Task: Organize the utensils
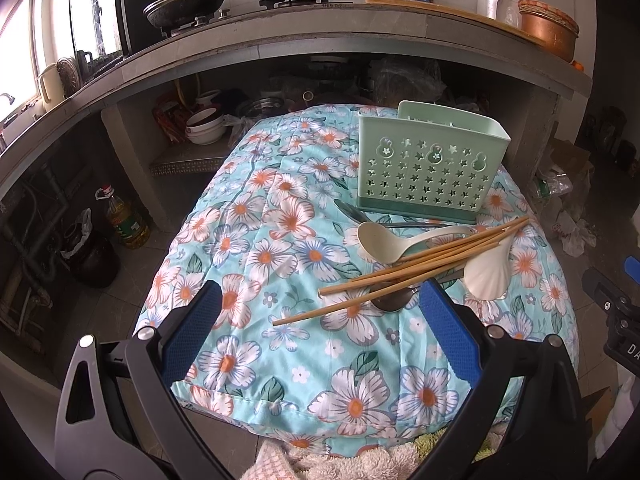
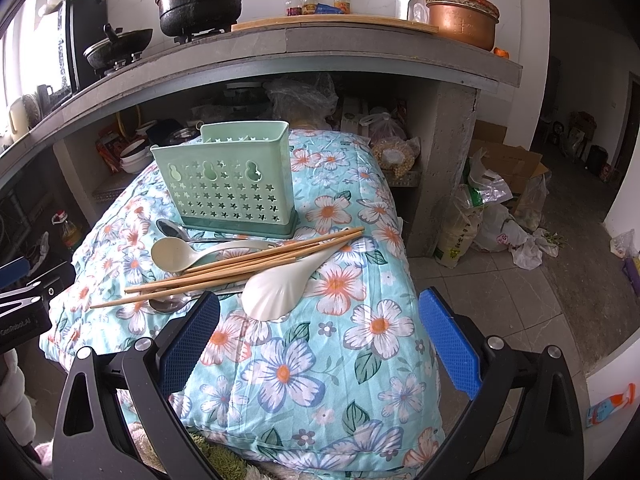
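Now | kitchen, concrete counter (image 2: 360,46) w/ pots behind | floral quilt (image 2: 320,360) as surface | chopsticks (image 2: 240,268) + spoons piled beside green holder (image 2: 228,188) | left claw (image 1: 320,320) apart, right claw (image 2: 320,320) apart, both empty

Mint-green star-punched caddy (image 1: 430,170), tan chopsticks (image 1: 404,276), white rice paddle (image 2: 276,290), turquoise flower-print quilt (image 1: 280,360).

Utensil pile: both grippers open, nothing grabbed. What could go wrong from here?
1. The chopsticks lie crossed over the ladle and white spoon; lifting either may drag or scatter the sticks.
2. The holder stands on a soft quilt, so a push while inserting could tip it.
3. A metal spoon sits under the sticks, hard to pinch cleanly.
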Motion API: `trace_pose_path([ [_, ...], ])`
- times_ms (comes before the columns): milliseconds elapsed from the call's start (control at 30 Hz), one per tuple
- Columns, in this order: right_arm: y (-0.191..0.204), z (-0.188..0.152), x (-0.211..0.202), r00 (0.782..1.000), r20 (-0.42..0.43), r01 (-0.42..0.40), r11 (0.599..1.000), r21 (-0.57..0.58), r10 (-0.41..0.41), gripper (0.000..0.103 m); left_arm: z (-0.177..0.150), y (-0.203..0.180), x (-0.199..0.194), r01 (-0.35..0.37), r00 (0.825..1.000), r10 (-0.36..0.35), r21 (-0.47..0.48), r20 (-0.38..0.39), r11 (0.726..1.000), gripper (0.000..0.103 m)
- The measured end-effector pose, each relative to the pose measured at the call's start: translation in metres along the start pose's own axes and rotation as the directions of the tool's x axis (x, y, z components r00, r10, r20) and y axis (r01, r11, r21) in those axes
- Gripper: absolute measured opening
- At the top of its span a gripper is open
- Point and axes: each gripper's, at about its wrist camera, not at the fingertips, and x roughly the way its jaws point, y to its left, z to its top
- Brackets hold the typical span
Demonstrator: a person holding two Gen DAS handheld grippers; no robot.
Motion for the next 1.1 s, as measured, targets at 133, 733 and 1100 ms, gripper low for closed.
trace_pose_path([
  [133,0.002,-0.002,0.003,1.0,-0.005,0.001,1.0,-0.002,-0.001,0.097,-0.001,0.001,0.005,0.001,1.0,-0.001,-0.003,-0.015,1.0,0.095],
  [733,-0.002,0.003,0.03,1.0,0.005,0.027,0.984,0.176,-0.029,0.097,0.032,0.0,0.062,0.096,0.993,-0.091,0.071,-0.071,0.993,0.095],
  [1100,-0.007,-0.008,0.06,0.995,-0.068,-0.044,0.958,0.284,0.066,0.097,0.056,-0.004,0.093,0.205,0.974,-0.192,0.103,-0.121,0.973,0.095],
])
